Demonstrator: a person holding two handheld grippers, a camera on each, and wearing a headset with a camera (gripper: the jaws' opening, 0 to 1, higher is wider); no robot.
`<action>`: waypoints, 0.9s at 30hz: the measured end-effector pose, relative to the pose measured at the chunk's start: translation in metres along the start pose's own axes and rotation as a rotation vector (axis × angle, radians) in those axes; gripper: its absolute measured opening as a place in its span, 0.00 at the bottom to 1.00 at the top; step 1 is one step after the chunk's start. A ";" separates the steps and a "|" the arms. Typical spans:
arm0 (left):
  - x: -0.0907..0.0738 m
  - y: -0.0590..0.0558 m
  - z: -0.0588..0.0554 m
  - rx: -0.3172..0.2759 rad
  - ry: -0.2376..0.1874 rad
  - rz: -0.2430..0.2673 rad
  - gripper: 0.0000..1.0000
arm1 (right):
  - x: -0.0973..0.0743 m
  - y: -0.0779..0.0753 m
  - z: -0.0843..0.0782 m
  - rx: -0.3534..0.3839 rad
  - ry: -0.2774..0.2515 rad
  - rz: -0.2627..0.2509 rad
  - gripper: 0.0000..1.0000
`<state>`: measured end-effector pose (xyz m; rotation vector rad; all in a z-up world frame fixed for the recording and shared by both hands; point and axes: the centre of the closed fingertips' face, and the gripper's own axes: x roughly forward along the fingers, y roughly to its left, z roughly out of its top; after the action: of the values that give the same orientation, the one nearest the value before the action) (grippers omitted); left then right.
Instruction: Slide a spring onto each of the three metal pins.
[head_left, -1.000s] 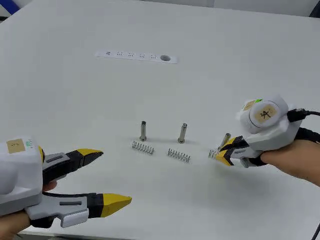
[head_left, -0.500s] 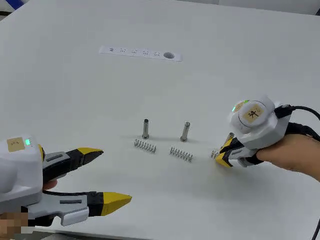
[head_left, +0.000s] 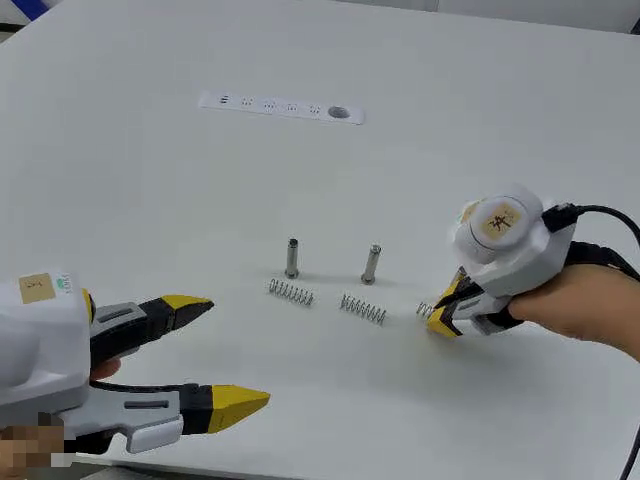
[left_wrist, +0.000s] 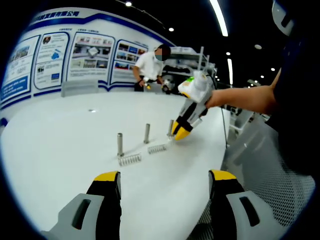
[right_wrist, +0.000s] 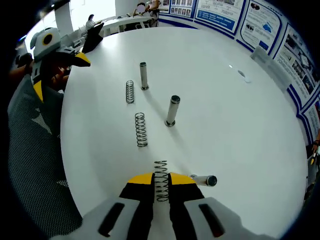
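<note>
Three metal pins stand upright on the white table: the left pin (head_left: 292, 257), the middle pin (head_left: 371, 264), and a third pin (right_wrist: 204, 180) right beside my right gripper's jaws. Two springs lie flat in front of the first two pins: the left spring (head_left: 290, 292) and the middle spring (head_left: 361, 309). My right gripper (head_left: 440, 322) is shut on one end of the third spring (right_wrist: 161, 180), low over the table. My left gripper (head_left: 235, 350) hangs open near the front edge, well left of the pins, with nothing between its jaws.
A white power strip (head_left: 281, 106) lies far back on the table. A black cable (head_left: 610, 215) trails from the right gripper. The table's front edge runs just under the left gripper. A person (left_wrist: 148, 67) stands in the background.
The right gripper has tipped down and edged slightly left onto the right spring's end, now covering most of the third pin. The left gripper has stayed put, open.
</note>
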<state>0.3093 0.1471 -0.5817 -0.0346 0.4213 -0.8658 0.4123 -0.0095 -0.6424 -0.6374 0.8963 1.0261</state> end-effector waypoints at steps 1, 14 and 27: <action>0.001 -0.002 0.003 -0.004 -0.009 -0.010 0.73 | -0.005 0.004 0.008 0.020 -0.039 0.011 0.11; 0.016 -0.026 0.029 0.040 -0.006 -0.160 0.64 | -0.058 0.052 0.099 0.144 -0.394 0.169 0.11; 0.026 -0.027 0.106 -0.151 -0.236 -0.271 0.46 | -0.102 0.076 0.154 0.268 -0.643 0.341 0.11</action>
<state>0.3442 0.0951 -0.4878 -0.3362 0.2625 -1.0813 0.3687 0.0992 -0.4803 0.0894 0.5582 1.2835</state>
